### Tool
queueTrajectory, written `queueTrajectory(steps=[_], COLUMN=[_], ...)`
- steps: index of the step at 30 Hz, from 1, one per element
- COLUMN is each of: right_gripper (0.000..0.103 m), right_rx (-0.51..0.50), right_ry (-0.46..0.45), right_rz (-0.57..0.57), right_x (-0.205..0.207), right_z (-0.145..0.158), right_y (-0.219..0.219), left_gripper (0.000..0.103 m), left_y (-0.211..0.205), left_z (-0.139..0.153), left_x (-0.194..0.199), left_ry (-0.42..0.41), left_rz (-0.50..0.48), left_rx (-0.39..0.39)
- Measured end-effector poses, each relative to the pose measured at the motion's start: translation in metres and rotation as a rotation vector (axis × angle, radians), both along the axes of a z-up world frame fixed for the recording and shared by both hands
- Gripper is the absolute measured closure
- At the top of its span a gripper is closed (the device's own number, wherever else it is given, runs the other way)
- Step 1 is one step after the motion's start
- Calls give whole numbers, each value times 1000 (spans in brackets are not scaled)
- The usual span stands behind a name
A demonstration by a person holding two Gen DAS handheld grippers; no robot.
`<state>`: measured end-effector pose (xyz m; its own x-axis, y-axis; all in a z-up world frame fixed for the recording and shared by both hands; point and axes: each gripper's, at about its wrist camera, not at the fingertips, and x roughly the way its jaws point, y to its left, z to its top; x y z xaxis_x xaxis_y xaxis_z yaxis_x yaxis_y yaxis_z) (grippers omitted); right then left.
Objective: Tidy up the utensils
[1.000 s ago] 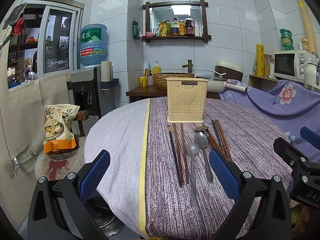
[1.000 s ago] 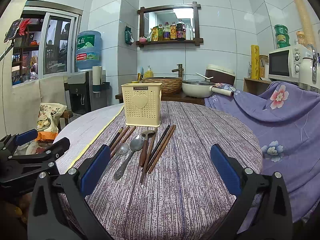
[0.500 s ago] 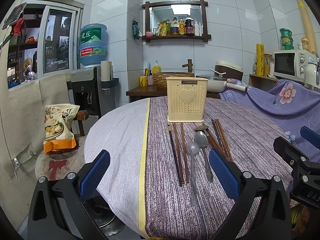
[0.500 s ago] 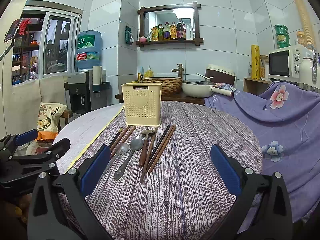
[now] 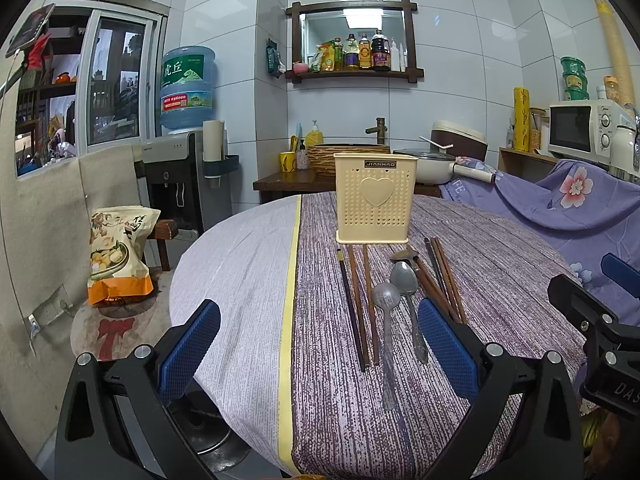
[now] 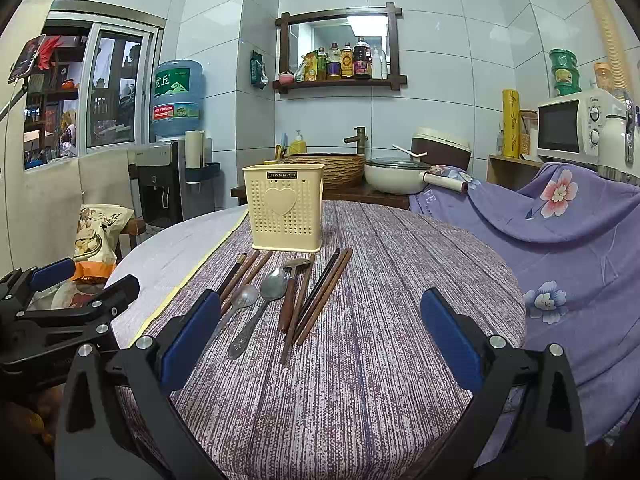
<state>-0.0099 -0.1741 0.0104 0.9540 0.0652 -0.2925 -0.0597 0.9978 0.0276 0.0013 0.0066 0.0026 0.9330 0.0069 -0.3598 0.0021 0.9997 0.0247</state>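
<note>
- Left wrist view: left gripper (image 5: pixel 318 344) jaws wide apart, nothing held, above near table edge.
- Right wrist view: right gripper (image 6: pixel 320 336) also spread wide, empty.
- Cream utensil holder (image 5: pixel 375 198) upright on striped tablecloth (image 5: pixel 328 400), far side of utensils.
- Utensils flat in a row just in front of holder: left chopsticks (image 5: pixel 358 304), two metal spoons (image 5: pixel 387 300), wood-handled spoon (image 6: pixel 294 280), right chopsticks (image 6: pixel 324 294).
- Round table (image 5: pixel 232 264) partly covered in white cloth.
- Snack bag (image 5: pixel 118 252) on stool at left.
</note>
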Motion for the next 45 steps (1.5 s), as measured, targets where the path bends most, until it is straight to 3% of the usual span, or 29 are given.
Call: queueTrajectory(steps=[39,45], right_gripper=[5,5], right_rx=[-2,-6], right_ry=[10,31], right_rz=[-1,-7], right_x=[4,11], right_z=[-10,-14], right_y=[2,1], left_gripper=[6,6], left_y=[0,19], left_z=[0,-11], left_x=[0,6], left_ry=[2,19], left_rz=[0,19], left_rx=[1,-1])
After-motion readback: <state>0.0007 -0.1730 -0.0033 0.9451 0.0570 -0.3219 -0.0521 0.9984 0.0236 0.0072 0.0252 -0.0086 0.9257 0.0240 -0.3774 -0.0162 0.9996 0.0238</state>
